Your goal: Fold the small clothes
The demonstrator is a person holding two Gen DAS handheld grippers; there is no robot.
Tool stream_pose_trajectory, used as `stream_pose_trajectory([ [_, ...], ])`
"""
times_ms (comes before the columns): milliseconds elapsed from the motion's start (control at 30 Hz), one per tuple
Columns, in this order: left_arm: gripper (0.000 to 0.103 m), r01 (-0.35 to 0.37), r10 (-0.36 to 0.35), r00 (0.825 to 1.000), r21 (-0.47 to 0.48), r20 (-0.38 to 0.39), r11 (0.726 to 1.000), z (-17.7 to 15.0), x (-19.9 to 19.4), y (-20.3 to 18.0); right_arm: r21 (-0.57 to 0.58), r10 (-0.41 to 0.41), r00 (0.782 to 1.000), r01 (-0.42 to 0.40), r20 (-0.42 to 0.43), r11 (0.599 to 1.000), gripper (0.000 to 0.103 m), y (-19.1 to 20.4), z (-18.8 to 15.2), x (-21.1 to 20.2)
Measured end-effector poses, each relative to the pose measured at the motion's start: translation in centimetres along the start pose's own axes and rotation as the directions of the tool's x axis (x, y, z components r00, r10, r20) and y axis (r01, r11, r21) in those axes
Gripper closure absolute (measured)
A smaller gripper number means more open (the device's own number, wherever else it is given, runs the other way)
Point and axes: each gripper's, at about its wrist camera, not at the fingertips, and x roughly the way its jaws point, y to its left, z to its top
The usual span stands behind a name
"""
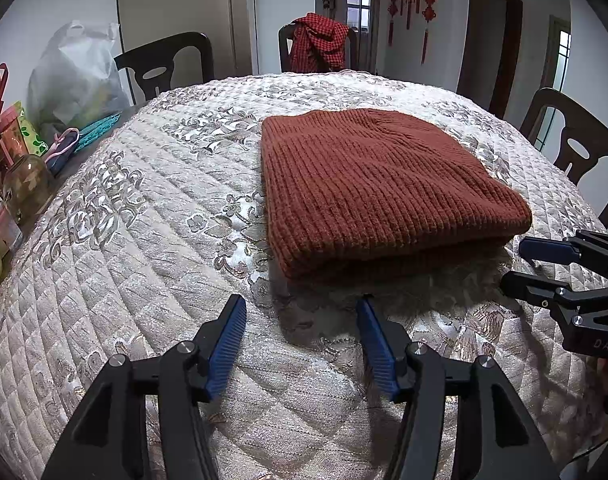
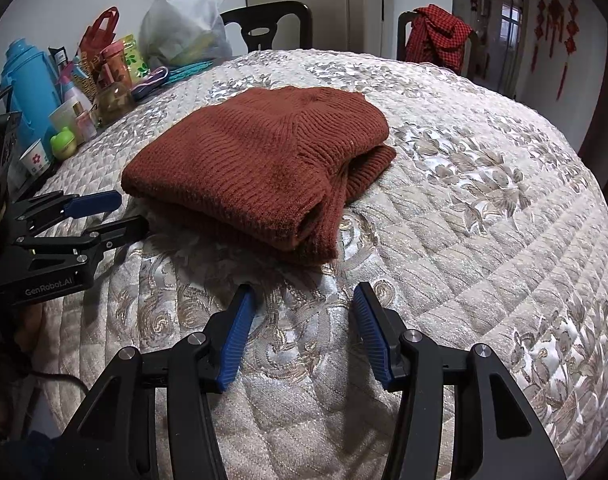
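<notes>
Folded sweater [image 1: 384,188] lies on the quilted worktop [image 1: 143,240], just beyond my left fingers [image 1: 301,312] and right fingers [image 2: 301,300], both apart and empty. Snagging an edge could unfold it.

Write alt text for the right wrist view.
A folded rust-brown knit sweater lies on a quilted floral table cover. The right gripper hovers open and empty before it, the left gripper open at left.
</notes>
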Motion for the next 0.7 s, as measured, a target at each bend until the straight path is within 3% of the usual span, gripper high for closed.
stream_pose_trajectory([
  [700,0.042,0.000,0.000,1.000,0.000,0.000,1.000,0.00,-0.01,-0.02,0.004,0.006,1.000,-0.006,0.001,1.000,0.051,0.00,0.01,-0.06],
])
